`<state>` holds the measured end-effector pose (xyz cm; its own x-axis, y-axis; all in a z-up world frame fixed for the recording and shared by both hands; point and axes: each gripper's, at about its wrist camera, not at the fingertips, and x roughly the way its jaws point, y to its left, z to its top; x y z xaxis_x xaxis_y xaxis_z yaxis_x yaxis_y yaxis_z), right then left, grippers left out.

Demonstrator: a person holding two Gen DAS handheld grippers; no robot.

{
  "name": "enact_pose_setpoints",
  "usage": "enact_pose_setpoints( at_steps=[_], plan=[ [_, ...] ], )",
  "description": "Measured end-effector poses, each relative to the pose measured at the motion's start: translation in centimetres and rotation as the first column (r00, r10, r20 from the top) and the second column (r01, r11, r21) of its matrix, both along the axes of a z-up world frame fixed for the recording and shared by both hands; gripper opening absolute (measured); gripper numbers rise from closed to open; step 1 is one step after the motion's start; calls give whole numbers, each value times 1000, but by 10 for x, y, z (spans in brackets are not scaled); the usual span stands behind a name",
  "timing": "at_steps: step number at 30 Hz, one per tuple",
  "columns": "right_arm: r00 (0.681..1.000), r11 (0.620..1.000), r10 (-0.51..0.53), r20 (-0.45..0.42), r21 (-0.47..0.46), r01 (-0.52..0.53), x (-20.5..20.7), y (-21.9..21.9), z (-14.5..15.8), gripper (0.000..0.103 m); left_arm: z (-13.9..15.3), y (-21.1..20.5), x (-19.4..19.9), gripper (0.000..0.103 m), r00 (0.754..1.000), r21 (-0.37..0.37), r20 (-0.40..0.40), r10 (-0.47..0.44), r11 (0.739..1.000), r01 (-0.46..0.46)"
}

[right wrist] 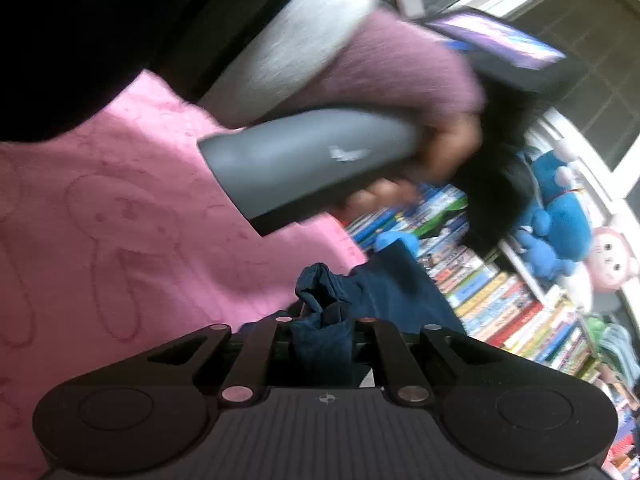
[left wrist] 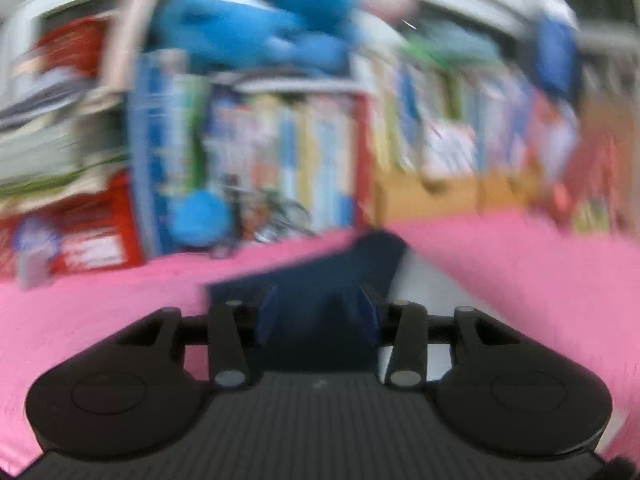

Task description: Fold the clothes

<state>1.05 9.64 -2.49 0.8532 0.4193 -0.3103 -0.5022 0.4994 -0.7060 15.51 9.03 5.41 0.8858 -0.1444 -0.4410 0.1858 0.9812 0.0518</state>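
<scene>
A soft pink blanket with bunny drawings (right wrist: 120,208) covers the flat place. On it lies a dark blue cloth garment (left wrist: 320,276).

The left gripper (left wrist: 318,314) has its blue fingers (left wrist: 267,316) partly open above the garment, with nothing pinched between them.

The right gripper (right wrist: 322,336) is squeezed tight on a bunched corner of the same dark blue cloth.

Behind, a long shelf (right wrist: 500,304) is packed with many colourful books standing side by side. A big blue plush toy (right wrist: 560,208) sits on top of it, beside a pink plush monkey (right wrist: 612,260).

A hand in a fuzzy purple sleeve (right wrist: 400,72) holds the grey handle (right wrist: 308,160) of the left gripper.
</scene>
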Motion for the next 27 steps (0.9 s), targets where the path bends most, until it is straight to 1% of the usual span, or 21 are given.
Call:
enact_pose_setpoints(
  at_steps=[2,3,4,6,7,8,9,10,11,12,14,16,18,20,21,22,24,25,26,27],
  plan=[
    [996,999,13,-88,32,-10,0,-8,8,20,-21,-18,14,44,999,122,-37,22,992,-17],
    [992,999,26,-120,51,-20,-1,-14,14,21,-30,-19,20,44,998,155,-36,54,987,-48],
    [988,997,40,-150,69,-30,-3,-19,19,25,-39,-19,27,44,996,184,-32,88,980,-80],
    [967,989,117,-224,114,-93,-10,-33,29,34,-46,-6,32,44,980,188,-20,198,963,-191],
    [951,980,167,-260,149,-131,-14,-42,34,45,-49,1,35,44,967,188,-14,253,951,-246],
    [931,968,217,-293,185,-167,-19,-52,39,54,-51,8,34,44,955,215,-15,296,934,-286],
    [908,954,267,-324,222,-201,-23,-62,44,55,-53,15,32,43,941,245,-16,338,914,-324],
    [895,944,292,-337,252,-213,-27,-73,47,55,-54,21,31,42,925,275,-16,379,891,-360],
    [892,939,290,-348,281,-196,-27,-86,50,56,-54,30,26,42,917,261,-27,398,888,-378],
    [889,934,286,-358,310,-176,-27,-99,53,57,-51,39,18,42,912,216,-44,407,895,-389],
    [895,921,242,-374,378,-91,-23,-130,59,58,-44,56,0,42,905,105,-80,418,906,-409],
    [907,898,154,-392,439,38,-13,-164,62,60,-37,66,-20,47,907,-13,-103,409,911,-412],
    [908,851,34,-417,489,193,-2,-201,63,60,-30,70,-41,50,920,-121,-116,375,914,-388],
    [896,804,-62,-440,510,306,3,-235,61,60,-24,60,-59,51,936,-154,-96,339,924,-350],
    [888,798,-97,-449,498,339,3,-247,57,60,-21,55,-68,51,943,-168,-84,321,928,-331],
    [882,802,-133,-452,474,364,3,-252,51,60,-17,43,-74,51,954,-143,-54,296,943,-301],
    [876,828,-205,-437,400,394,-3,-255,37,60,-10,19,-85,53,971,-79,10,241,968,-239],
    [874,842,-224,-430,366,396,-7,-250,31,60,-8,4,-91,56,983,-37,30,182,983,-181],
    [873,855,-242,-423,332,398,-10,-245,25,59,-7,-11,-97,57,992,8,47,119,993,-120],
    [873,861,-246,-420,319,396,-9,-238,22,59,-9,-27,-103,58,997,69,61,50,996,-55]
  ],
)
